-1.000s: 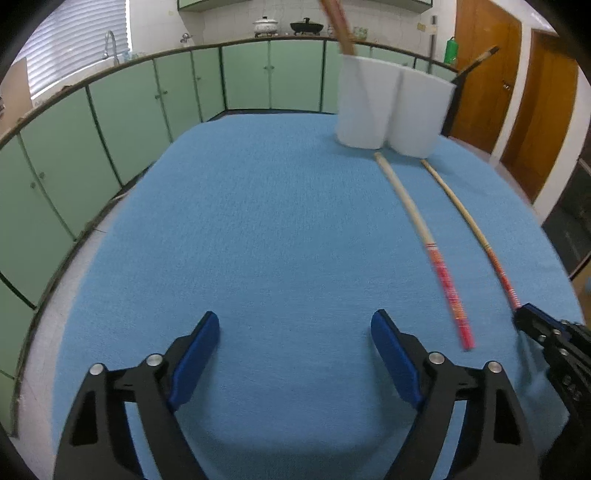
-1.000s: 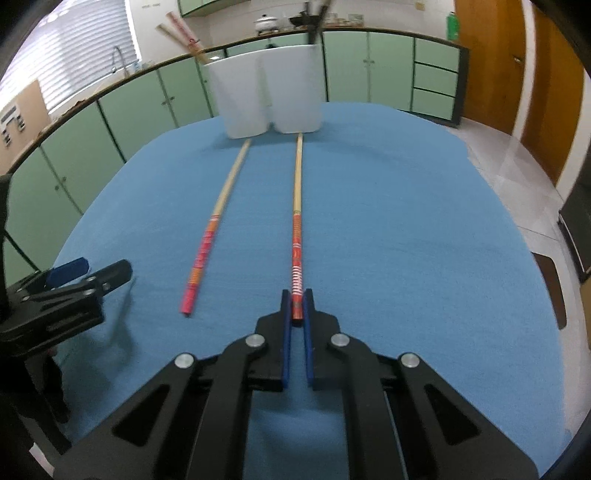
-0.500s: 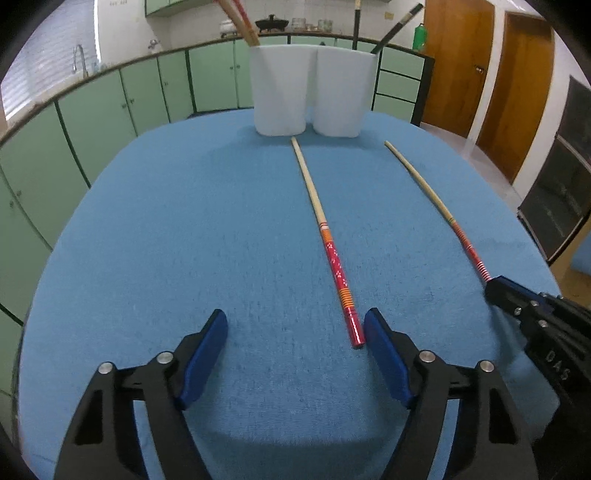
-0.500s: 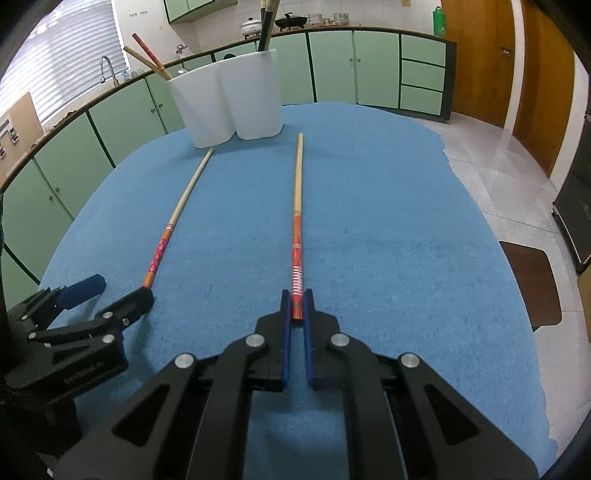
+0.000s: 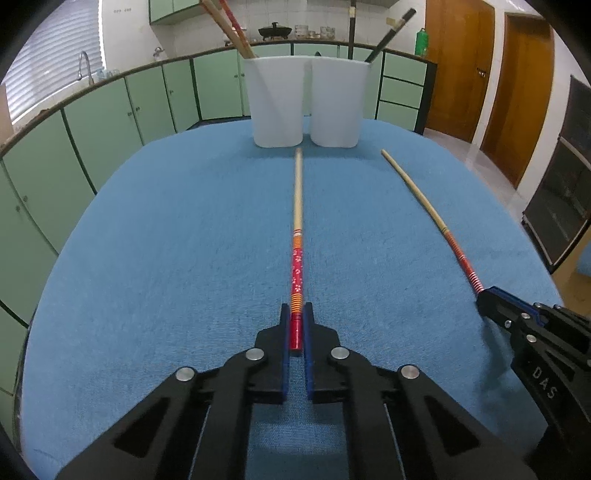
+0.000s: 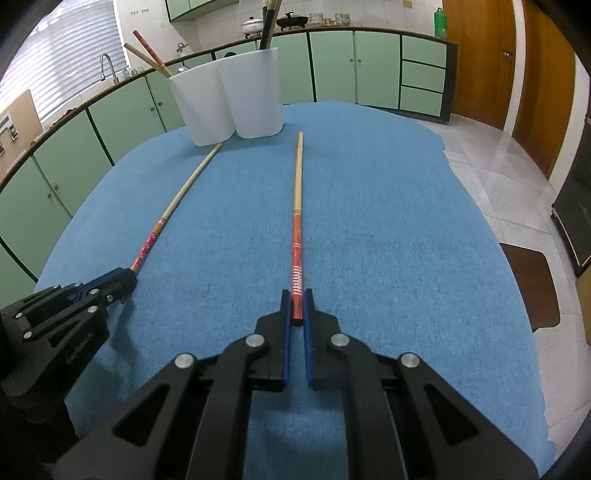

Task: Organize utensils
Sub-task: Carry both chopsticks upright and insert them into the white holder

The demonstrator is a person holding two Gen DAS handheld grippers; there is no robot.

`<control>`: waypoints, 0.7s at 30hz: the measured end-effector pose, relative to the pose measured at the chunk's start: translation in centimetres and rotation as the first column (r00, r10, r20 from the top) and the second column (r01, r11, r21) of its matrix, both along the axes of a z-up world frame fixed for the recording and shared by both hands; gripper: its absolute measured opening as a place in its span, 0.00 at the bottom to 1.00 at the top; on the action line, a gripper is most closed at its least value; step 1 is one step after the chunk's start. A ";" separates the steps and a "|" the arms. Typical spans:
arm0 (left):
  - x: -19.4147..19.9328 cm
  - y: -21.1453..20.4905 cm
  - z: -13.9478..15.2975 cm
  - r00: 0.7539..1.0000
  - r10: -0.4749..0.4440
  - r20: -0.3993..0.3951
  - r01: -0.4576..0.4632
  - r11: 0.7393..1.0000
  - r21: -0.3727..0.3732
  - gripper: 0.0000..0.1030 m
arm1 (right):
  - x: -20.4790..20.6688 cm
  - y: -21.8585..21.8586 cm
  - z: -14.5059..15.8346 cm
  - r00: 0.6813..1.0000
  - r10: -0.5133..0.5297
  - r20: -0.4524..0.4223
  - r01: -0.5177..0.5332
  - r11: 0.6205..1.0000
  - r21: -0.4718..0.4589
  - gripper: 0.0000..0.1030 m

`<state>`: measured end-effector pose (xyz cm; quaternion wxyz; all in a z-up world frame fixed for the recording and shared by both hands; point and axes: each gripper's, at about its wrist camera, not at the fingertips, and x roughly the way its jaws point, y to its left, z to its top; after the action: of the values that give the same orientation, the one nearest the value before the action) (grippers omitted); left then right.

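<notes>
Two long chopsticks lie on the blue cloth (image 5: 166,258), tips toward a white two-cup holder (image 5: 306,99). My left gripper (image 5: 295,321) is shut on the red flowered end of one chopstick (image 5: 297,229). My right gripper (image 6: 296,306) is shut on the red striped end of the other chopstick (image 6: 297,206). In the left wrist view the right gripper (image 5: 487,297) holds its chopstick (image 5: 424,203) at the right. In the right wrist view the left gripper (image 6: 127,277) holds its chopstick (image 6: 177,203) at the left. The holder (image 6: 229,99) contains other chopsticks.
Red and wooden chopsticks (image 5: 231,26) stand in the holder's left cup, dark ones (image 5: 384,37) in the right cup. Green cabinets (image 5: 110,122) ring the table. The cloth's right edge (image 6: 517,295) drops to a tiled floor with a brown stool (image 6: 532,284).
My left gripper swung right, lined up on the flowered chopstick and closed on its red end. My right gripper stayed shut on the striped chopstick.
</notes>
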<state>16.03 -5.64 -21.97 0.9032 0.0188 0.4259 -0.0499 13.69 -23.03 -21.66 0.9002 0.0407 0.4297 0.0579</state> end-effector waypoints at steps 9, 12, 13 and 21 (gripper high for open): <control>-1.6 1.3 6.0 0.993 -0.033 0.115 0.033 0.999 0.000 0.06 | -1.2 -0.1 4.6 0.997 0.031 0.078 -0.029 0.999 -0.023 0.05; -2.0 1.7 8.1 0.986 -0.032 0.161 0.035 0.999 -0.013 0.06 | -1.5 -0.1 7.0 0.992 0.049 0.120 -0.046 0.999 -0.026 0.05; -2.1 2.0 9.0 0.983 -0.031 0.178 0.035 0.999 -0.024 0.06 | -1.5 -0.2 8.2 0.989 0.055 0.139 -0.051 0.998 -0.032 0.05; -1.1 3.5 15.9 0.953 -0.035 0.300 0.060 0.995 -0.075 0.06 | -0.9 -1.1 15.4 0.967 0.083 0.242 -0.087 0.996 0.008 0.05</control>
<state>14.90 -2.12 -6.03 0.9556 -0.0014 0.2818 -0.0858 12.78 -24.17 -6.25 0.9421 0.0233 0.3177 0.1049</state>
